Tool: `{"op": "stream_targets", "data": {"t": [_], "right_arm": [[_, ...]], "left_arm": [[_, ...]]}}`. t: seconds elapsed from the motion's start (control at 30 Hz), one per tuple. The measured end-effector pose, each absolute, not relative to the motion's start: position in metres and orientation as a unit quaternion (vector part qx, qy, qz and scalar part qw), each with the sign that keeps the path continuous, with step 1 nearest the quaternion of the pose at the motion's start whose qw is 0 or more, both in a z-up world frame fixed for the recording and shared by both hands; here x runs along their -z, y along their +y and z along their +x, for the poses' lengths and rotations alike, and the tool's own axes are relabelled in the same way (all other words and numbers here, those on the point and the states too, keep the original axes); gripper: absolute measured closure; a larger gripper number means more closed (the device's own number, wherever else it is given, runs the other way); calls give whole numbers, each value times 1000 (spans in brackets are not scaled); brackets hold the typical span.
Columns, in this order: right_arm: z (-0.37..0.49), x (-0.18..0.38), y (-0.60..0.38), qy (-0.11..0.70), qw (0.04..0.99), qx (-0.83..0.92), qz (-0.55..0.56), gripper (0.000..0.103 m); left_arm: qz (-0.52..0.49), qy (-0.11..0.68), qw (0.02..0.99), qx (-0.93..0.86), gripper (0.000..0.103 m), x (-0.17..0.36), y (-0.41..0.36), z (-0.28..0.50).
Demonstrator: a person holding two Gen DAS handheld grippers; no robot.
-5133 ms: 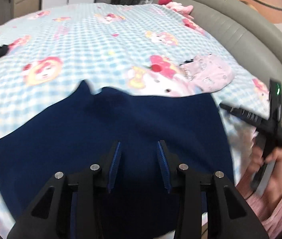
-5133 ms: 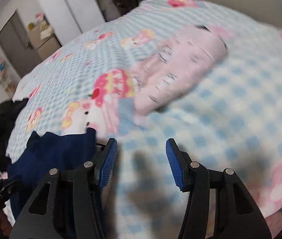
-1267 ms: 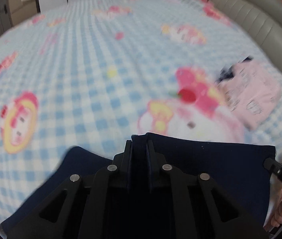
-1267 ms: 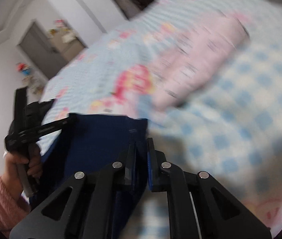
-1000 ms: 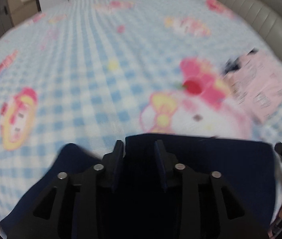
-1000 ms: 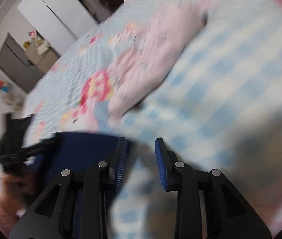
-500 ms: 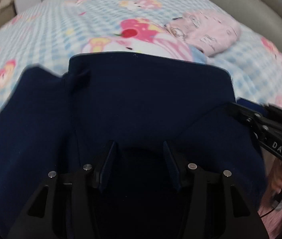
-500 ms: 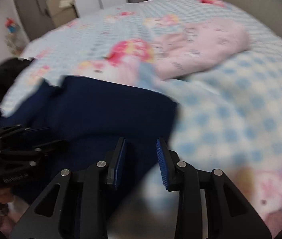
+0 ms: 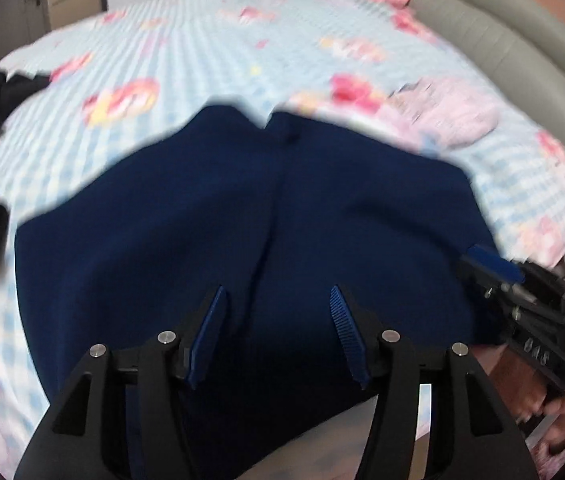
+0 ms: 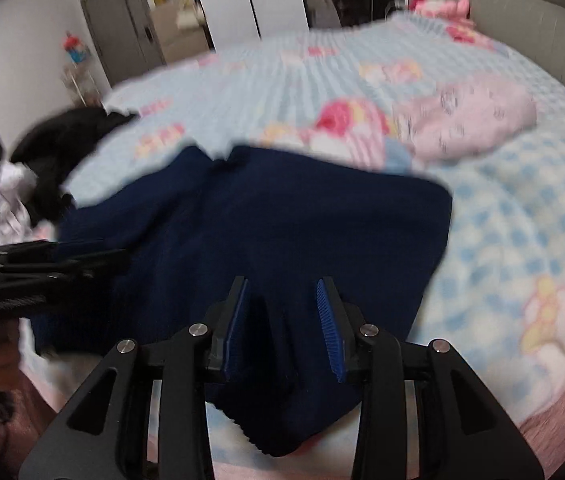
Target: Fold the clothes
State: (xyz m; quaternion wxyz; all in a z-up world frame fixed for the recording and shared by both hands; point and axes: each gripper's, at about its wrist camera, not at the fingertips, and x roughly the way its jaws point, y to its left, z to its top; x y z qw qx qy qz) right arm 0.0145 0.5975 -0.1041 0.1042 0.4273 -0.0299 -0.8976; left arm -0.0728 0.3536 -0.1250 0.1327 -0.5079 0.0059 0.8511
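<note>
A navy blue garment [image 9: 262, 216] lies folded on the light blue checked bedspread [image 9: 202, 56], its near edge hanging over the bed's front. It also shows in the right wrist view [image 10: 282, 216]. My left gripper [image 9: 278, 312] is open and empty above the garment's near part. My right gripper [image 10: 282, 304] is open and empty above the garment's near right part. The right gripper also shows at the right edge of the left wrist view [image 9: 494, 264]. The left gripper shows at the left in the right wrist view [image 10: 94, 256].
A folded pink garment [image 9: 454, 112] lies on the bed beyond the navy one, also in the right wrist view [image 10: 470, 120]. A black garment [image 10: 58, 140] lies at the bed's left edge. A grey padded headboard [image 9: 502, 32] runs along the right.
Both grippers were shut on the navy garment's edge and carried it forward. They have since opened, let it go and pulled back toward the bed's near edge. The garment now lies folded.
</note>
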Motion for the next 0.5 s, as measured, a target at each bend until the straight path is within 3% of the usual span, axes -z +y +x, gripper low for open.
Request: {"op": "stream_targets", "data": {"t": [0.07, 0.2, 0.33, 0.5], "right_arm": [[14, 112, 599, -23, 98, 892, 440, 67], [22, 102, 608, -44, 99, 904, 414, 67], [30, 92, 602, -43, 120, 913, 388, 51], [30, 102, 578, 13, 114, 898, 425, 51]], "left_arm": [[-521, 28, 113, -846, 45, 139, 349, -68], [-494, -39, 119, -861, 45, 125, 322, -53], [-472, -53, 134, -870, 43, 115, 313, -43], [-484, -81, 122, -862, 43, 132, 299, -43]]}}
